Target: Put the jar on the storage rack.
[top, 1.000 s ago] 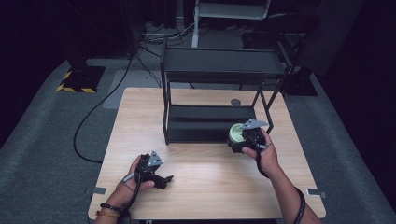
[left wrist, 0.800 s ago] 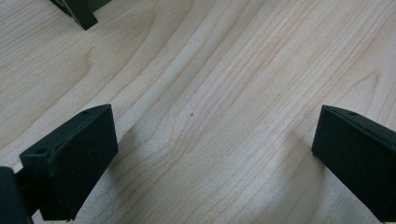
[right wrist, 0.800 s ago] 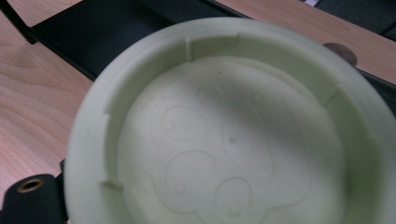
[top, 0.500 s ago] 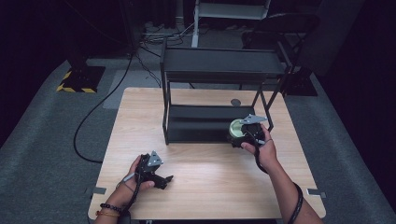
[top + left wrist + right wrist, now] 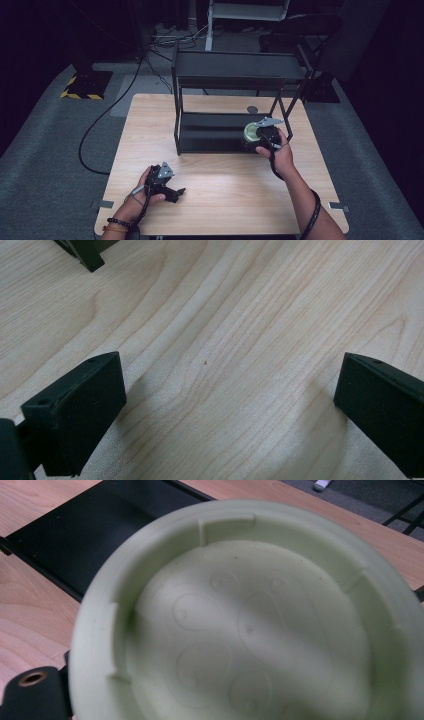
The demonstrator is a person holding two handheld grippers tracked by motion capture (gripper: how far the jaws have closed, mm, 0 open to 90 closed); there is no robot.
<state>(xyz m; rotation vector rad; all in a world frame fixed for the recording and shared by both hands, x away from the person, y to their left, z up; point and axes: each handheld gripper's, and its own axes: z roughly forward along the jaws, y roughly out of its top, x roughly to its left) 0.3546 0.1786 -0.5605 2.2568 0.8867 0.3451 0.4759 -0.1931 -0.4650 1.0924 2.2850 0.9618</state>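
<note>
A pale green round cup (image 5: 251, 131) sits at the right end of the black rack's lower shelf (image 5: 210, 131), with my right gripper (image 5: 262, 135) shut on it. In the right gripper view the cup (image 5: 250, 630) is seen close up with its ribbed inner wall facing the camera, and one black finger (image 5: 32, 695) shows at the bottom left. My left gripper (image 5: 172, 192) rests on the wooden table (image 5: 230, 200) near the front left. Its jaws are wide open over bare wood (image 5: 225, 410), with nothing between them.
The black two-level rack (image 5: 240, 65) stands at the back middle of the table; one of its feet (image 5: 85, 252) shows in the left gripper view. A small dark disc (image 5: 252, 109) lies on the table behind the rack. A black cable (image 5: 100, 120) runs over the floor at the left.
My right gripper has carried the green cup a little farther forward and left, onto the rack's lower shelf. The left gripper has stayed where it was.
</note>
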